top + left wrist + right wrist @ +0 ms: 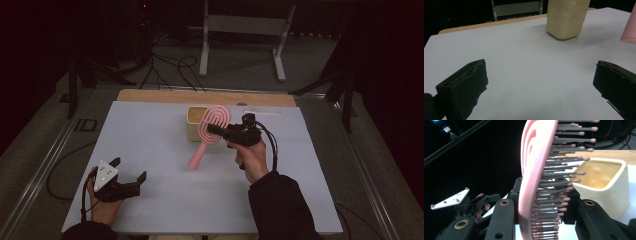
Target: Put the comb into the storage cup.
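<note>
Jaws of the right gripper [216,130] pinch a pink hairbrush [212,131] lifted just beside the cream container [194,122]; the left gripper [131,174], well apart from it, rests spread on the desk [150,135].

Left gripper [131,176] agape, right gripper [216,131] clamped.

Dim room, black surroundings; soft overhead light brightens the white table [150,135]. Faint shadows, no glare. Close views look grainy, slightly blurred.

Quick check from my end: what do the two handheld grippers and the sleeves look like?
Both grippers are black with two chunky jaws. The left gripper carries a grey three-cornered plate on top; a black cable loops from the right gripper. Sleeves are dark.
</note>
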Available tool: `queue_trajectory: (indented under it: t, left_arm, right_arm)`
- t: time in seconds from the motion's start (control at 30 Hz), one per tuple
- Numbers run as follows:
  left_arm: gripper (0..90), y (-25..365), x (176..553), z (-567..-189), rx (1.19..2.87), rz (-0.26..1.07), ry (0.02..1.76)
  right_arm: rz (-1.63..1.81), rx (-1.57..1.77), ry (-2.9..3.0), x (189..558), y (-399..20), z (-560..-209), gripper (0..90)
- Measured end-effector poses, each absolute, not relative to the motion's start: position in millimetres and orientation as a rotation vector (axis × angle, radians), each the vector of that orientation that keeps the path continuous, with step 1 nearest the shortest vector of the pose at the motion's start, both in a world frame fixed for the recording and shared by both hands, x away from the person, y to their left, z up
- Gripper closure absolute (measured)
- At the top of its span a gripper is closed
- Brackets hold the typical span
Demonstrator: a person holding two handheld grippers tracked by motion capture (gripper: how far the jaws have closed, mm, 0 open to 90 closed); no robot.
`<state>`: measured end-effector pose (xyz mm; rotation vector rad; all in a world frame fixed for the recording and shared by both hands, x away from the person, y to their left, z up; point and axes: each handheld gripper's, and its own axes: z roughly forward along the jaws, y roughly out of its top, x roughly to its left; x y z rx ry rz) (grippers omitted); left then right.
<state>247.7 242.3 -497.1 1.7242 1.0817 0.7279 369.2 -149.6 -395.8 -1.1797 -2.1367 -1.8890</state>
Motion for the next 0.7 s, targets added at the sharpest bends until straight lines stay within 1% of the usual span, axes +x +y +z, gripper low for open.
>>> queue_trajectory:
  t: [0.7]
  left_arm:
    - [0.2, 239.8, 248.4, -499.1, 1.735, 0.739, 1.096]
  right_arm:
    - [-1.942, -1.208, -2.047, 381.0, -154.0, -378.5, 64.0]
